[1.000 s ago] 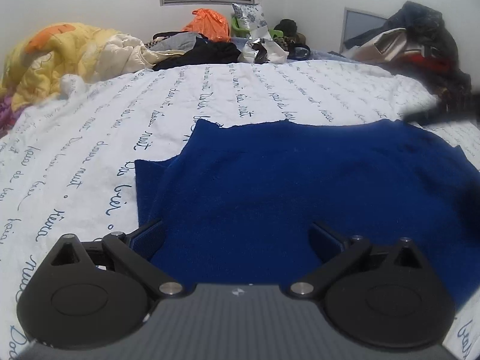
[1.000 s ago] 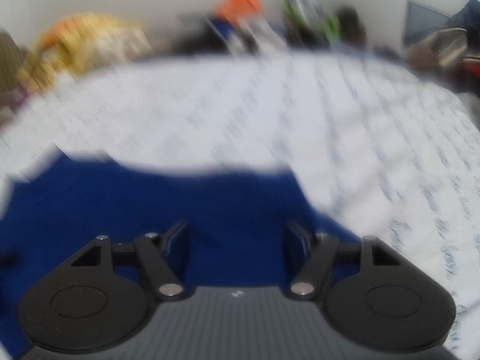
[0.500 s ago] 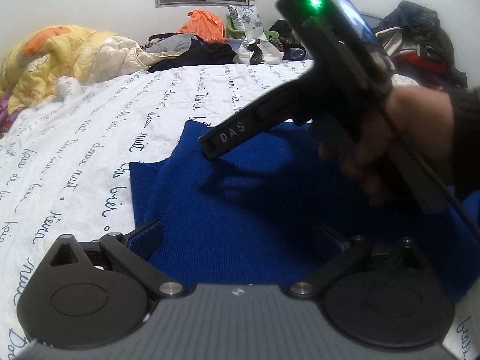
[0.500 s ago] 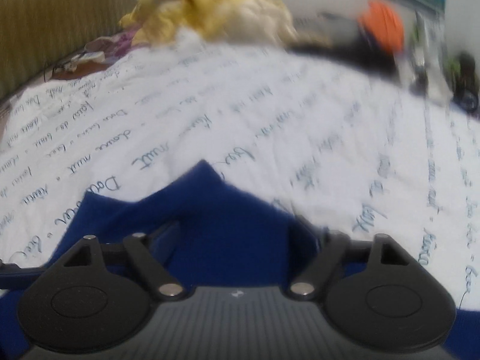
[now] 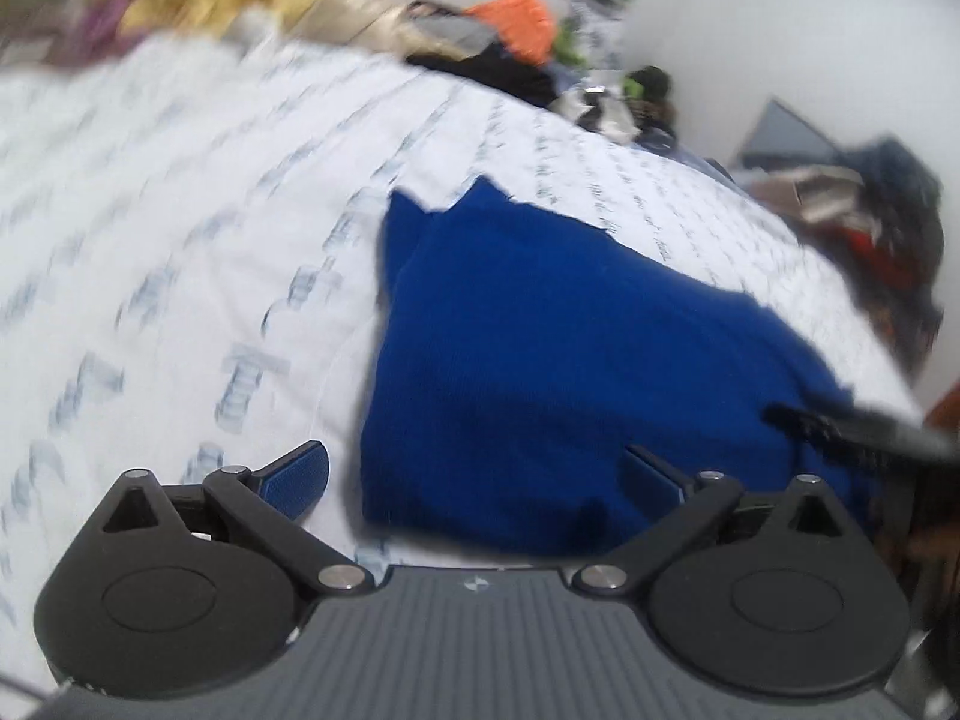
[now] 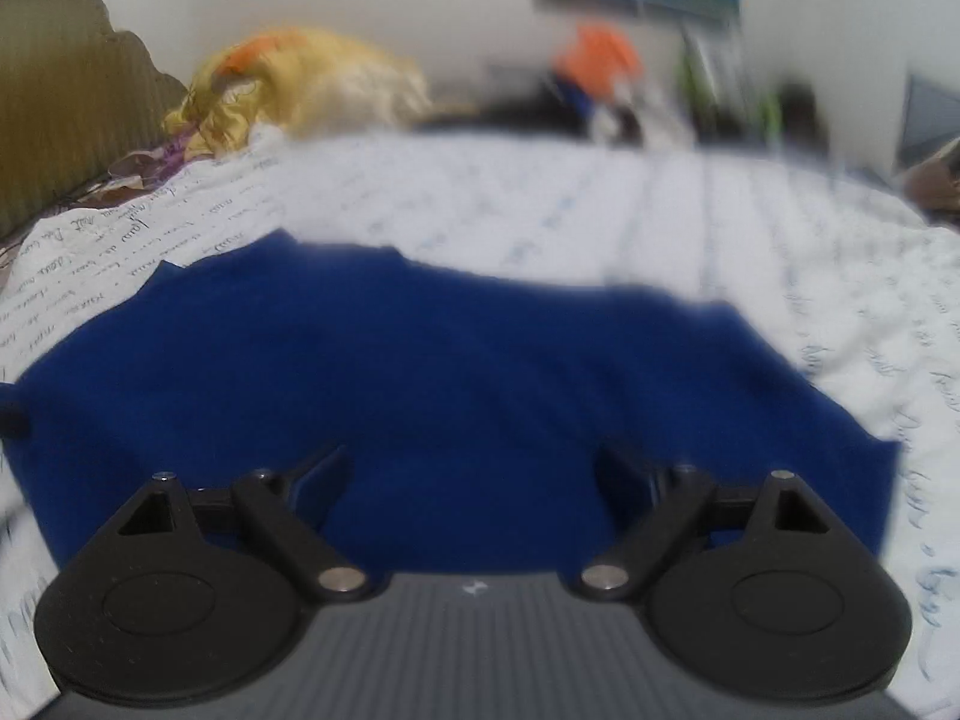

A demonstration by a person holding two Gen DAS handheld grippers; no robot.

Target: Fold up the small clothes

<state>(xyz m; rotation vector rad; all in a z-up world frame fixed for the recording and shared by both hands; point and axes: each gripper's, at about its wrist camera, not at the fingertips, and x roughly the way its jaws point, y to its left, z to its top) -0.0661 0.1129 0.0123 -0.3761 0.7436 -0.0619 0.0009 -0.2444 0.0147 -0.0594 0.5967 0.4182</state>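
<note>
A blue garment (image 6: 456,384) lies on the bed's white lettered sheet (image 5: 180,228); clutter lines the far wall. Both grippers' fingers are spread, the right gripper (image 6: 471,474) having just been opening with nothing between, the left gripper (image 5: 474,474) grasping nothing.

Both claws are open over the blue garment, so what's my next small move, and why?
Probably lower the right claw, whose jaws have just been opening, onto the near edge of the blue knit garment and pinch it: the cloth lies flat on the white script-printed bedsheet, with neither claw gripping it.
</note>
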